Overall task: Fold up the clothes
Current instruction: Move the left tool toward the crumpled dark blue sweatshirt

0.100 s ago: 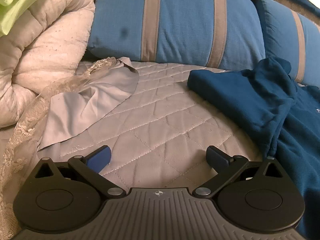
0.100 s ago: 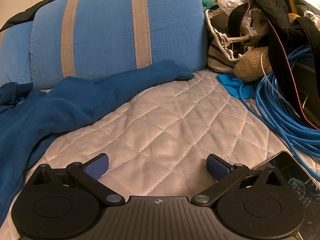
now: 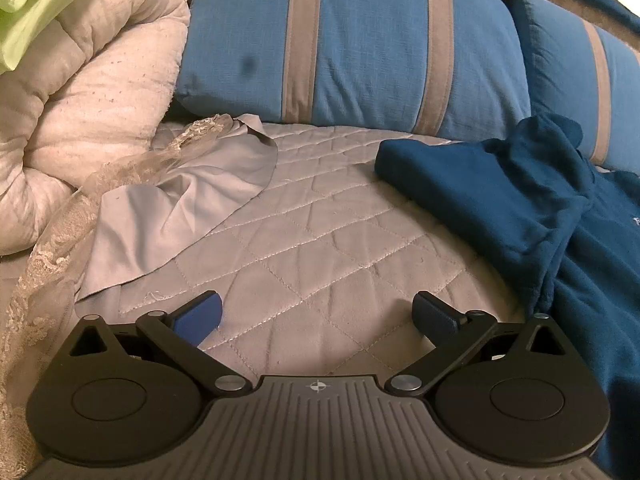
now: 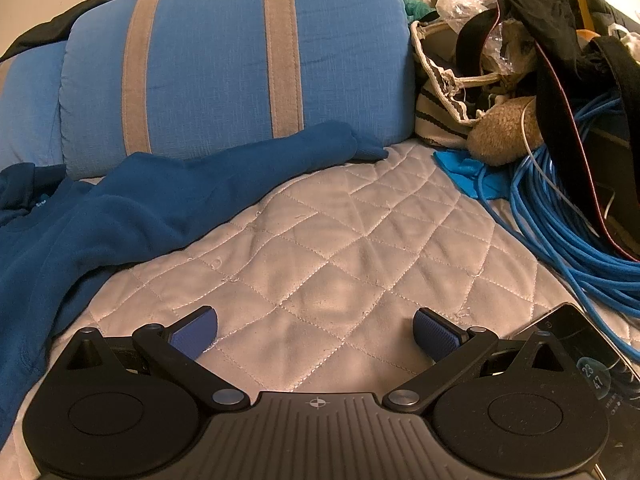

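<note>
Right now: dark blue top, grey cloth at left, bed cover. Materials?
Dark blue top: looks like fleece or brushed knit, matte, soft thick folds. Grey cloth: thin smooth woven, slight sheen, sharp creases; perhaps satin or polyester. Bed cover: quilted padded fabric, diamond stitching, low sheen.

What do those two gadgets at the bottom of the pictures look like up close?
The left gripper and right gripper look alike: a ribbed grey body with a small crosshair mark, two round black discs at the sides, black link arms on silver pivot pins, and two fingers tipped with blue textured pads. No cables, hands or sleeves show.
</note>
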### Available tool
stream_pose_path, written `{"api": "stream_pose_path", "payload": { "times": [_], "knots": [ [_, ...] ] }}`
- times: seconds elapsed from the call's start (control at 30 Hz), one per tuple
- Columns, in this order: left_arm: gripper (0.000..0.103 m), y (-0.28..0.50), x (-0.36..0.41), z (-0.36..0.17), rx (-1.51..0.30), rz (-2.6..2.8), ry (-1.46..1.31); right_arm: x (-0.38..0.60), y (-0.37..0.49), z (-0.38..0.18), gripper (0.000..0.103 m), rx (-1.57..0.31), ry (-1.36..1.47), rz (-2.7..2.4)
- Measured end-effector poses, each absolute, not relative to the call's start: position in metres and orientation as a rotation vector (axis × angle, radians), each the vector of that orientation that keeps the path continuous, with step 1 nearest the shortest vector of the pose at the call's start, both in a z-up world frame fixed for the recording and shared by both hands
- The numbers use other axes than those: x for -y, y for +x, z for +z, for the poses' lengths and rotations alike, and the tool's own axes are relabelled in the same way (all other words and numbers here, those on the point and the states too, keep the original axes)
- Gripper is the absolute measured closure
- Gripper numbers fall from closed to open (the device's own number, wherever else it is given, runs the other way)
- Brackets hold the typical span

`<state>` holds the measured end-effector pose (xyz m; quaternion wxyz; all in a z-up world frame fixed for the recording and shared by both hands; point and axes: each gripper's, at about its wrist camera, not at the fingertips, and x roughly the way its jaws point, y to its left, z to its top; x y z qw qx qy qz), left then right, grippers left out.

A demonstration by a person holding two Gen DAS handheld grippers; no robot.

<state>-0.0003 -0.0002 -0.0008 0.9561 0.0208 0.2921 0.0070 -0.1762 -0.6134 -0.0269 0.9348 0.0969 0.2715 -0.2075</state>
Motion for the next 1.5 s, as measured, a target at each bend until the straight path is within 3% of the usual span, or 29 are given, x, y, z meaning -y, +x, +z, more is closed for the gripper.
{"api": "stream_pose_path", "payload": {
  "times": [0.9, 1.03, 1.5],
  "knots": [
    [0.000, 0.005, 0.009, 0.004, -0.640, 0.036, 0.070, 0.608, -0.176, -0.020, 0.000, -0.589, 0.210, -0.457],
    [0.000, 0.008, 0.012, 0.014, -0.695, 0.102, 0.086, 0.600, -0.176, -0.013, 0.000, -0.612, 0.199, -0.466],
    [0.000, 0.005, 0.064, 0.079, -0.602, -0.028, 0.138, 0.547, -0.163, -0.021, 0.000, -0.624, -0.013, -0.348]
  ]
}}
